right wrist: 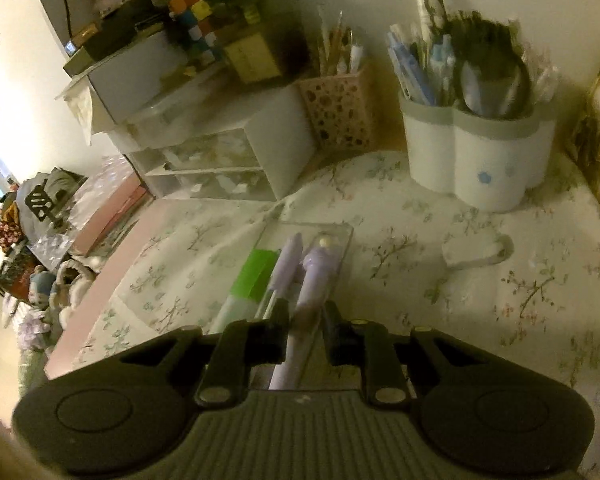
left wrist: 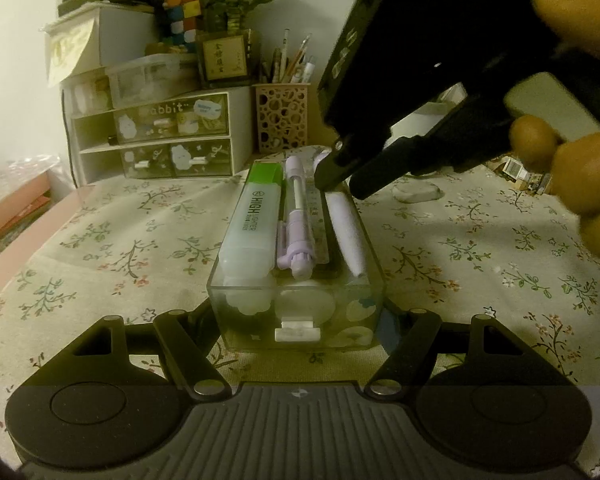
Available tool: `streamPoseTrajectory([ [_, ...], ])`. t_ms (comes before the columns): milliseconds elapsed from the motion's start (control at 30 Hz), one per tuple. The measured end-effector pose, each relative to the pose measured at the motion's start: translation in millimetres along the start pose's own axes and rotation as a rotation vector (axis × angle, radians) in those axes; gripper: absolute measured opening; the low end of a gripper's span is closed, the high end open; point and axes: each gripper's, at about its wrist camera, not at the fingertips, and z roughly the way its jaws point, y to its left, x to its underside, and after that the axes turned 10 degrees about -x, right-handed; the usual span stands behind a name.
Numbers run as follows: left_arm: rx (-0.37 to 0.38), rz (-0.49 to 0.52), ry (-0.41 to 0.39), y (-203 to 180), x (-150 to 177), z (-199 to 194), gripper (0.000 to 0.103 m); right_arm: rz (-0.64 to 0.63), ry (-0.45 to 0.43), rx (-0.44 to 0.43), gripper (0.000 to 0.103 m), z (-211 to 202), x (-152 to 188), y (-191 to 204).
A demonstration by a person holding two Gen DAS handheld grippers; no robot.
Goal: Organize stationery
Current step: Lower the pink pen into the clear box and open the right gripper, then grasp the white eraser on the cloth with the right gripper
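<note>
A clear plastic box (left wrist: 296, 320) stands on the floral cloth, and my left gripper (left wrist: 300, 332) is shut on its near end, one finger on each side wall. Inside lie a green-capped highlighter (left wrist: 252, 224), a lilac pen (left wrist: 296, 216), a ruler (left wrist: 318, 216) and a white pen with a lilac cap (left wrist: 346, 232). My right gripper (left wrist: 342, 182) reaches down to the box's far end. In the right wrist view that gripper (right wrist: 306, 316) straddles the white-and-lilac pen (right wrist: 316, 276), pads against its sides, beside the highlighter (right wrist: 256, 276).
A drawer organiser (left wrist: 160, 136) and a pink perforated pen holder (left wrist: 282, 116) stand at the back. A white pen cup (right wrist: 476, 156) is at the back right. A small white item (right wrist: 472, 252) lies on the cloth right of the box. The table's pink edge (right wrist: 100, 300) runs along the left.
</note>
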Motion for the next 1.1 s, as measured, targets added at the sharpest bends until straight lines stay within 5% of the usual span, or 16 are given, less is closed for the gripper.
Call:
streamPoseTrajectory([
  [167, -0.001, 0.000, 0.000, 0, 0, 0, 0.073, 0.101, -0.098, -0.051, 0.024, -25, 4, -30],
  [300, -0.001, 0.000, -0.001, 0, 0, 0, 0.073, 0.104, -0.159, 0.122, 0.028, -29, 7, -66],
  [400, 0.000, 0.002, -0.001, 0, 0, 0, 0.073, 0.024, -0.131, 0.191, 0.029, -20, 8, -77],
  [533, 0.000, 0.002, -0.001, 0, 0, 1, 0.073, -0.125, -0.103, 0.195, 0.044, -5, 5, -72],
  [667, -0.001, 0.002, -0.002, 0, 0, 0, 0.073, -0.142, -0.098, 0.212, 0.055, 8, -10, -86],
  [833, -0.001, 0.004, -0.003, 0, 0, 0, 0.073, -0.182, -0.080, 0.211, 0.056, 27, -18, -102],
  [1100, -0.001, 0.004, -0.003, 0, 0, 0, 0.073, -0.232, -0.027, -0.053, 0.056, -1, 9, -80],
])
